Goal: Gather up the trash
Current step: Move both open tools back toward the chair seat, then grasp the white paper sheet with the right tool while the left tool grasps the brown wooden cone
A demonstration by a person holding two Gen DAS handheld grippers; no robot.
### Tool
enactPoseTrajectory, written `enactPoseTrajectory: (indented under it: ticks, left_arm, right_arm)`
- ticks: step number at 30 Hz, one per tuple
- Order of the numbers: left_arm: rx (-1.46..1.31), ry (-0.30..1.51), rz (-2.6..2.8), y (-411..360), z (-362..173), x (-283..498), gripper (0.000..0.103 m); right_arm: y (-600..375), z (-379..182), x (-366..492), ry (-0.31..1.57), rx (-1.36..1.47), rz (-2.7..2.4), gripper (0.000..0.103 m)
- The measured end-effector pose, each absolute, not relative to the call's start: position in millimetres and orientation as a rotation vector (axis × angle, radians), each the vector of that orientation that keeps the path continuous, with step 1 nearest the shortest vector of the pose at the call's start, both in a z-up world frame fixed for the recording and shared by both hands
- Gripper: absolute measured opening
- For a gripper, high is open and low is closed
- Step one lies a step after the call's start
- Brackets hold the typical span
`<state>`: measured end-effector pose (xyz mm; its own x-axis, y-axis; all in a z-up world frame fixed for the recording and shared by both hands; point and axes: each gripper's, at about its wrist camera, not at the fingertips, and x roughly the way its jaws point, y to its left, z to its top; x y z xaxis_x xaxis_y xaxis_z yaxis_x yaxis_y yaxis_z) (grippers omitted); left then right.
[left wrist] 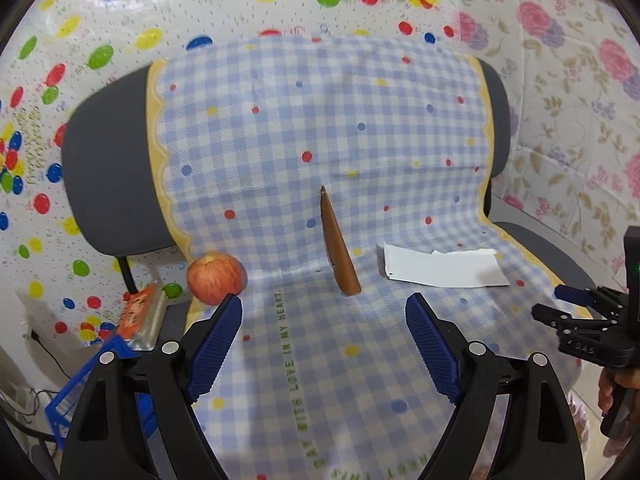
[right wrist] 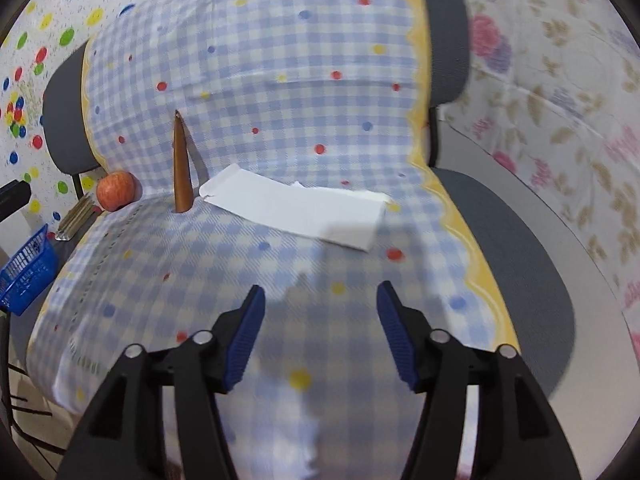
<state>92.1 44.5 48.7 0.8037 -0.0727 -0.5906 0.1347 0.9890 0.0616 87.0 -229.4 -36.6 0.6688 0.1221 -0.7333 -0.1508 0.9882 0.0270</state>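
Observation:
A white torn paper (left wrist: 440, 268) (right wrist: 296, 208) lies flat on the checked cloth over a chair seat. A brown pointed cone-shaped piece (left wrist: 338, 248) (right wrist: 182, 168) leans against the chair back beside it. A red apple (left wrist: 216, 278) (right wrist: 118, 190) rests at the seat's left edge. My left gripper (left wrist: 324, 344) is open and empty, hovering over the seat in front of the cone. My right gripper (right wrist: 320, 332) is open and empty above the seat's front, short of the paper; it also shows at the right edge of the left wrist view (left wrist: 576, 312).
A blue plastic basket (left wrist: 80, 392) (right wrist: 26, 276) stands left of the chair, below the seat. An orange packet (left wrist: 142, 316) lies near it. The chair's grey back (left wrist: 108, 168) and patterned sheets surround the scene.

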Motion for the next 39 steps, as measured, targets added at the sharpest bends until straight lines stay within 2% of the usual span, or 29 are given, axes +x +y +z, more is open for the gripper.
enactPoseTrajectory:
  ticks: [8,10,12,14,20,22,23,25,26,27,28,29,33,36,39]
  left_arm:
    - [0.062,0.708,-0.085,54,4,146,0.084]
    - [0.049,0.722,-0.074,58,-2,155,0.087]
    - [0.034,0.729,-0.07,61,-7,162,0.088]
    - [0.026,0.738,-0.066,63,-10,167,0.088]
    - [0.012,0.751,-0.055,66,-18,173,0.088]
    - [0.007,0.753,-0.054,66,-18,176,0.088]
    - [0.003,0.751,-0.058,65,-18,178,0.088]
    - [0.002,0.753,-0.061,64,-19,183,0.088]
    - [0.004,0.755,-0.061,63,-18,185,0.088]
    - [0.013,0.754,-0.064,60,-18,190,0.088]
    - [0.025,0.753,-0.068,56,-17,193,0.088]
    - [0.038,0.753,-0.073,52,-16,197,0.088]
    - [0.053,0.76,-0.096,36,-15,213,0.088]
    - [0.052,0.768,-0.093,26,-19,229,0.087]
    - [0.027,0.772,-0.074,19,-22,245,0.081]
  right_arm:
    - [-169,-58,158,0.873,-0.13,0.243,0.062]
    - [-157,-65,175,0.893,-0.143,0.271,0.065]
    - [-146,-71,187,0.905,-0.155,0.287,0.076]
    - [-136,-76,199,0.921,-0.161,0.304,0.08]
    - [-98,-78,225,0.883,-0.263,0.242,0.08]
    - [-87,-81,233,0.887,-0.319,0.207,0.072]
    - [-85,-83,236,0.895,-0.334,0.192,0.063]
    - [-86,-82,238,0.896,-0.327,0.191,0.058]
    - [-88,-81,238,0.892,-0.321,0.186,0.048]
    - [-91,-80,238,0.888,-0.32,0.181,0.03]
    - [-94,-80,237,0.888,-0.324,0.164,0.016]
    - [-98,-79,237,0.886,-0.32,0.152,0.009]
    - [-128,-60,224,0.82,-0.27,0.127,0.003]
    - [-149,-44,210,0.787,-0.226,0.13,0.002]
    - [-166,-34,187,0.762,-0.201,0.131,0.002]
